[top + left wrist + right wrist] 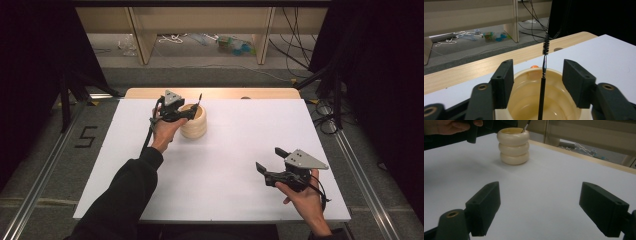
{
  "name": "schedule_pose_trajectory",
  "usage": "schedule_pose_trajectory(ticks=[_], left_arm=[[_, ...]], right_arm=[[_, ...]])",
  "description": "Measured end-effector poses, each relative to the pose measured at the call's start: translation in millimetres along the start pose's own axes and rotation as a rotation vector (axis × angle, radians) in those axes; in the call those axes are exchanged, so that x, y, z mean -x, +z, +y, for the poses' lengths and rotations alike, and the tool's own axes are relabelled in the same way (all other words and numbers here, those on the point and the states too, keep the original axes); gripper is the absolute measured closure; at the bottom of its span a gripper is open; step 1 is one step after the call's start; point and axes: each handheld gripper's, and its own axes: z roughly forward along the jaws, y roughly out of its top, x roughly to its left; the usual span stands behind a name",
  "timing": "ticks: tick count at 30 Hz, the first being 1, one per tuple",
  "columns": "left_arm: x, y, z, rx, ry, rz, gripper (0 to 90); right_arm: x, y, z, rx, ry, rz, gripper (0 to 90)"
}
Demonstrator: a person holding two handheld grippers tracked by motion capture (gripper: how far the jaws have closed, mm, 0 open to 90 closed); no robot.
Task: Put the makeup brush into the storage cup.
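We are holding the left gripper (537, 82) directly over the cream cup (194, 121), upper left of centre in the high view. Its jaws are standing apart, clear of the thin brush (544, 75) rising between them. The brush is standing nearly upright in the cup, bristles on top, handle probably resting inside, though the bottom is hidden. So its long axis is running straight up through the gap. Our right gripper (272, 161) is idling wide open and empty at lower right, well apart, so the left hand is nearer.
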Motion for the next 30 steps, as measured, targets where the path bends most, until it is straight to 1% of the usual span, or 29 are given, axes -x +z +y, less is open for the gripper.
schedule_pose_trajectory(ticks=[1, 5, 6, 9, 12, 13, 14, 16, 17, 18, 19, 21, 22, 23, 25, 26, 27, 28, 30], left_arm=[[-0.2, -1.1, 0.6, -0.001, 0.002, 0.000, 38.6], [-2.0, -5.7, 2.6, -0.016, -0.027, -0.016, 33.7], [-2.5, -8.0, 2.9, -0.022, -0.023, -0.021, 33.2], [-4.3, -13.6, 4.0, -0.014, -0.029, -0.032, 31.0], [-6.1, -19.7, 4.1, -0.008, -0.037, -0.041, 29.3], [-6.6, -21.7, 3.8, -0.006, -0.041, -0.045, 28.9], [-7.0, -23.7, 3.5, -0.008, -0.042, -0.053, 28.3], [-7.3, -26.7, 3.0, -0.009, -0.041, -0.061, 27.1], [-7.2, -28.8, 2.9, -0.007, -0.039, -0.066, 26.7], [-7.5, -31.2, 2.9, -0.003, -0.035, -0.071, 26.4], [-7.9, -32.9, 3.2, 0.001, -0.033, -0.074, 25.9], [-7.2, -36.1, 3.6, 0.003, -0.031, -0.080, 24.8], [-6.9, -37.7, 3.7, 0.005, -0.027, -0.080, 24.6], [-6.4, -39.2, 3.6, 0.007, -0.028, -0.080, 24.2], [-6.0, -41.5, 3.2, 0.007, -0.030, -0.086, 23.3], [-5.6, -42.3, 2.9, 0.004, -0.028, -0.090, 22.4], [-5.0, -43.6, 2.4, 0.003, -0.023, -0.095, 21.9], [-4.5, -44.7, 1.8, 0.003, -0.021, -0.096, 21.8], [-3.4, -47.1, 0.7, 0.004, -0.017, -0.106, 21.6]], right_arm=[[0.2, -0.5, 0.2, -0.007, -0.002, 0.003, 18.4], [0.1, -0.6, 0.2, -0.006, -0.001, 0.003, 18.4], [0.0, -0.6, 0.2, -0.005, -0.001, 0.003, 18.4], [0.3, 0.2, -0.2, 0.004, -0.005, -0.003, 18.5], [-0.1, 0.0, 0.0, 0.000, 0.000, 0.000, 18.4], [0.3, -0.3, 0.1, -0.003, -0.007, 0.001, 18.4], [0.0, -0.5, 0.2, -0.006, 0.000, 0.003, 18.5], [0.0, -0.5, 0.2, -0.007, -0.001, 0.003, 18.4], [-0.1, 0.2, 0.0, 0.005, -0.006, -0.001, 18.4], [-1.1, -0.4, 0.0, -0.006, 0.009, 0.005, 18.4], [0.0, 0.0, 0.0, 0.005, -0.005, -0.001, 18.4], [0.3, -0.3, 0.1, -0.004, -0.006, 0.002, 18.4], [0.0, 0.0, 0.1, 0.003, -0.006, 0.001, 18.4], [-1.3, -0.6, 0.1, -0.007, 0.009, 0.006, 18.4], [-1.2, -0.5, 0.1, -0.006, 0.010, 0.006, 18.4], [-1.1, -0.4, 0.0, -0.006, 0.009, 0.006, 18.4], [-0.1, 0.2, 0.0, 0.005, -0.007, -0.001, 18.4], [-1.4, -0.4, 0.0, -0.008, 0.010, 0.008, 18.4], [-1.5, -0.4, 0.1, -0.006, 0.010, 0.006, 18.4]])
